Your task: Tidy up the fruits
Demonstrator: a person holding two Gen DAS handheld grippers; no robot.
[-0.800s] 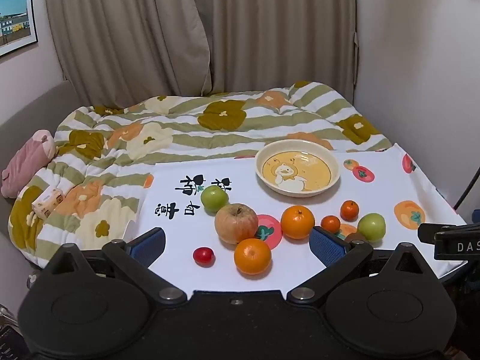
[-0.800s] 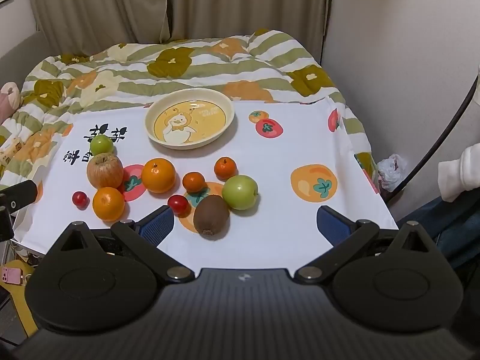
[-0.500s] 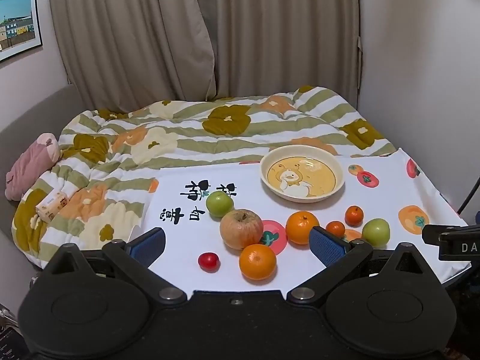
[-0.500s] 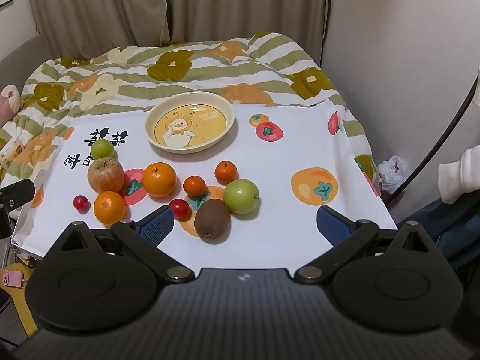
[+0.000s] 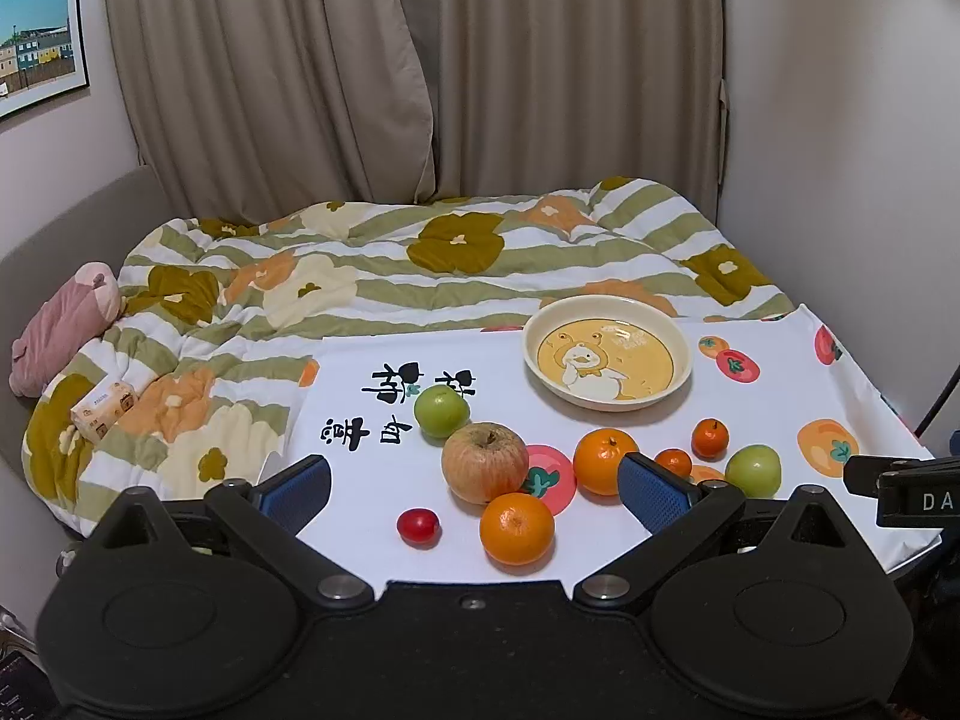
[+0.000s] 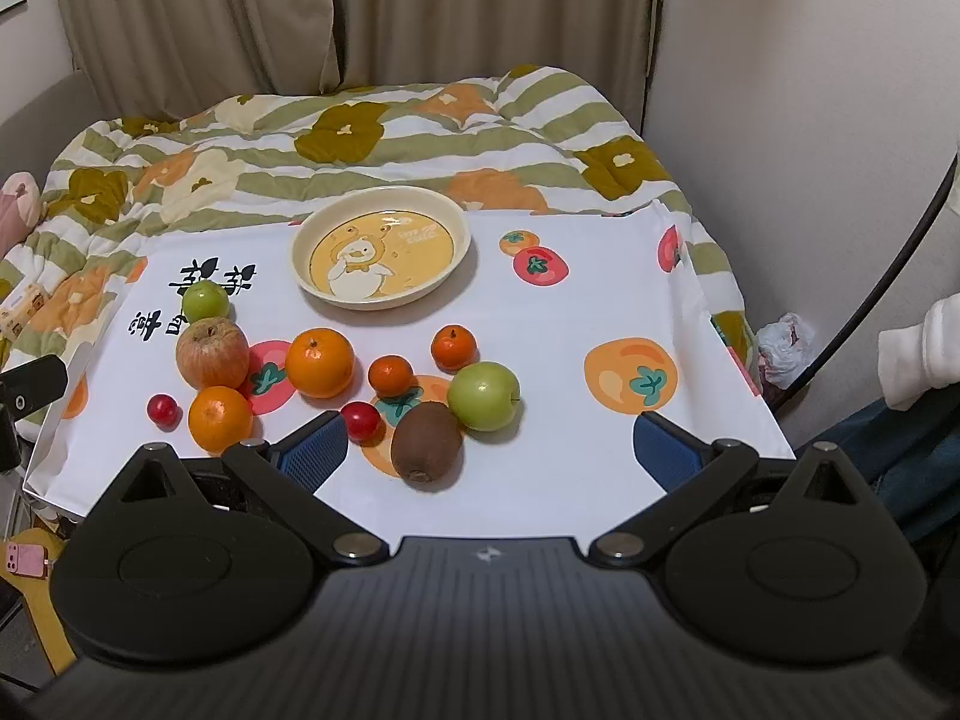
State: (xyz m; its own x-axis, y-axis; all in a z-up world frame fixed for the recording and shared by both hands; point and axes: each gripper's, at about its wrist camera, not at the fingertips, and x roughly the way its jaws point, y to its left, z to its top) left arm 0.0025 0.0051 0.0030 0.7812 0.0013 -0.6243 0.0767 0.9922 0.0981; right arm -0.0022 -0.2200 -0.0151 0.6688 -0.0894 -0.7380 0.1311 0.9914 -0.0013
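Observation:
Loose fruit lies on a white printed cloth (image 6: 588, 324) in front of an empty cream plate (image 6: 312, 240) with a duck picture, also seen as the plate (image 5: 534, 354). In the right wrist view there are a kiwi (image 6: 426, 441), a green apple (image 6: 483, 396), a red-yellow apple (image 6: 212, 352), two oranges (image 6: 319, 362), small mandarins (image 6: 454, 348) and red cherry-sized fruits (image 6: 361, 420). My right gripper (image 6: 489, 450) is open above the near edge, the kiwi between its fingers' line but untouched. My left gripper (image 5: 474, 489) is open near an orange (image 5: 517, 528) and the apple (image 5: 485, 463).
The cloth covers a small table against a bed with a striped flower quilt (image 5: 390, 276). A pink plush (image 5: 60, 324) and a tissue pack (image 5: 102, 405) lie at the quilt's left. A wall (image 6: 810, 120) stands right; a person's sleeve (image 6: 924, 354) is at the far right.
Both views have shifted slightly: the fruit and plate sit a little lower in the frames than before, as both grippers tilted up a bit. Nothing on the cloth moved.

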